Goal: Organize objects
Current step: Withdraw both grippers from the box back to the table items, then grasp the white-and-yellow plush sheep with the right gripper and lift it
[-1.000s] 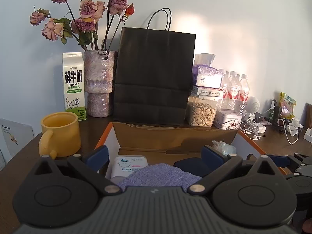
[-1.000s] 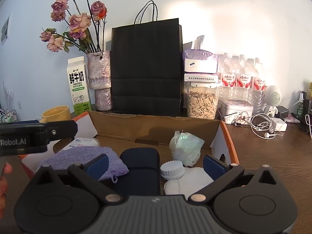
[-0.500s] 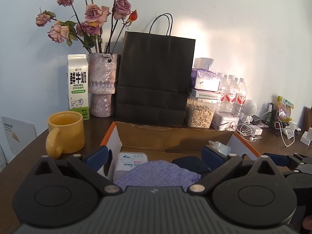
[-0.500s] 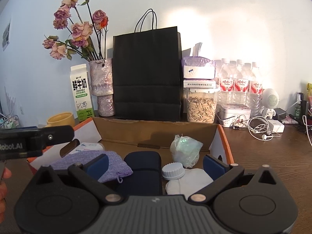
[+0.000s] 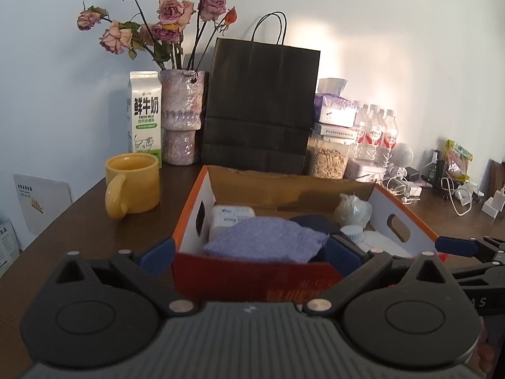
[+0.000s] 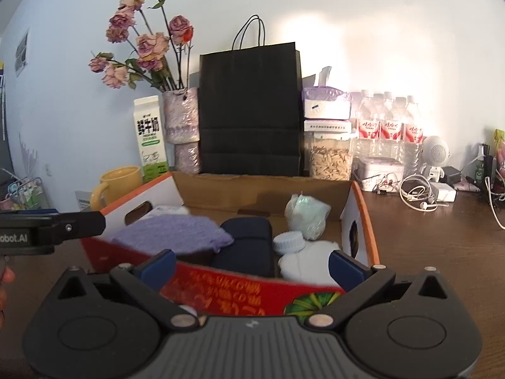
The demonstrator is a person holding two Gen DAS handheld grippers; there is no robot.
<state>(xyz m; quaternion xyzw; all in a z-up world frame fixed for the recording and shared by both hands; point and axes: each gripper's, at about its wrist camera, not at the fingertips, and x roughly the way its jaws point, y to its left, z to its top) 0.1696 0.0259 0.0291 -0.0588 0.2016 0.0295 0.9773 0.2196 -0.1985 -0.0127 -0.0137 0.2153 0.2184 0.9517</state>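
Dark wooden table (image 5: 94, 221), packed cardboard box (image 5: 407, 218), both tongs spread, empty.

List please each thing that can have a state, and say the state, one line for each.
cardboard box: open on top, holding items
white bottle: capped, lying in the box
purple cloth: resting on other items in the box
yellow mug: upright, outside the box
milk carton: upright, closed
black paper bag: standing
left gripper: open, empty
right gripper: open, empty

A lived-in home: dried roses (image 5: 164, 15), milk carton (image 5: 144, 117), yellow mug (image 5: 132, 186) (cluttered brown table (image 5: 79, 221)).
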